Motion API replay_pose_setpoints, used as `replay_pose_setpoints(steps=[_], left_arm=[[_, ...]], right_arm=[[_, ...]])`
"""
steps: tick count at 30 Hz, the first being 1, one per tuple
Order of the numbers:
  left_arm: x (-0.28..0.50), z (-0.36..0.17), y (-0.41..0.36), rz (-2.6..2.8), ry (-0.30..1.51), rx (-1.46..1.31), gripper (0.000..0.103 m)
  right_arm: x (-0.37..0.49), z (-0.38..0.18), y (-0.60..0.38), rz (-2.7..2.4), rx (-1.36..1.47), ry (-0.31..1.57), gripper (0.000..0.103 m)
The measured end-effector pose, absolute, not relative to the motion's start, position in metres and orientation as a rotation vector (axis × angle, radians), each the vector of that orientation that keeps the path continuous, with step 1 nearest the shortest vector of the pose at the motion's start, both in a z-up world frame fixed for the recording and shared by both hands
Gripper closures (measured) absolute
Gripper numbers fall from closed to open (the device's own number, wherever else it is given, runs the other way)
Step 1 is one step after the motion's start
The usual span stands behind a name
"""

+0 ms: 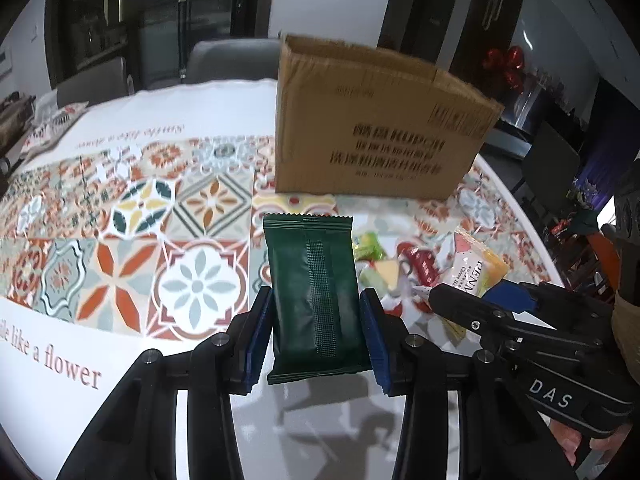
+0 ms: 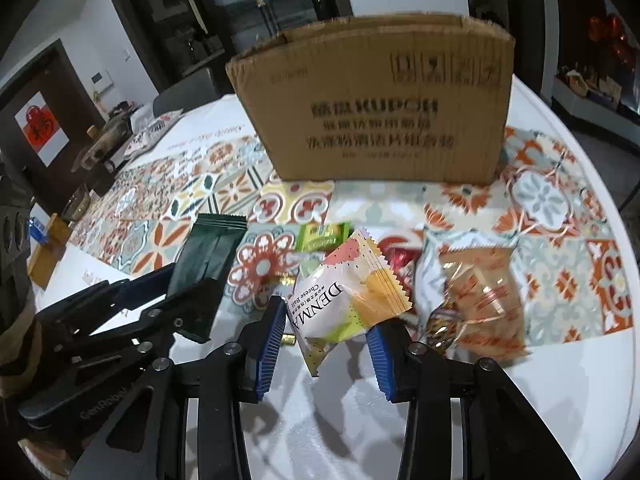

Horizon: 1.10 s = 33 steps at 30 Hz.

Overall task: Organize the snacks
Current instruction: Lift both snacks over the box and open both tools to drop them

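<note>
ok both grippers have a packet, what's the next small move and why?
Probably carry both up and forward over the open brown cardboard box. The left gripper clamps the dark green foil packet, the right gripper the white cheese ball packet, both already clear of the patterned tablecloth.

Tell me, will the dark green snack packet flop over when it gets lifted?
Probably not much: the dark green snack packet stands straight between the left gripper's jaws, so it looks fairly stiff. Its glossy wrapper might be slippery. It seems light.
</note>
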<state>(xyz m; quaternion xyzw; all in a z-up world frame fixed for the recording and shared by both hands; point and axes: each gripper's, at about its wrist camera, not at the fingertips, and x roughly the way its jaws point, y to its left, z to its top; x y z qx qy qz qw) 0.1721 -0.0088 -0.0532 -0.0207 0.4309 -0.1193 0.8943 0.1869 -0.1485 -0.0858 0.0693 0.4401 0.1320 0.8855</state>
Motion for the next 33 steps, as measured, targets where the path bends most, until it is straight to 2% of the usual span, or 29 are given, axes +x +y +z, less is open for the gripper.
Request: replay_pose_setpoints(steps=[19,33], left_arm=[[0.197,0.033,-0.025,-0.271,0.705,-0.016,0.06],[0.235,0.077,-0.036,-0.275,0.623,0.028,0.06]], right_arm=[[0.206,-0.002,-0.164,0.256,0.083,0.732,0.062],[0.238,0.047,-0.17,0.252,0.033,0.657,0.062]])
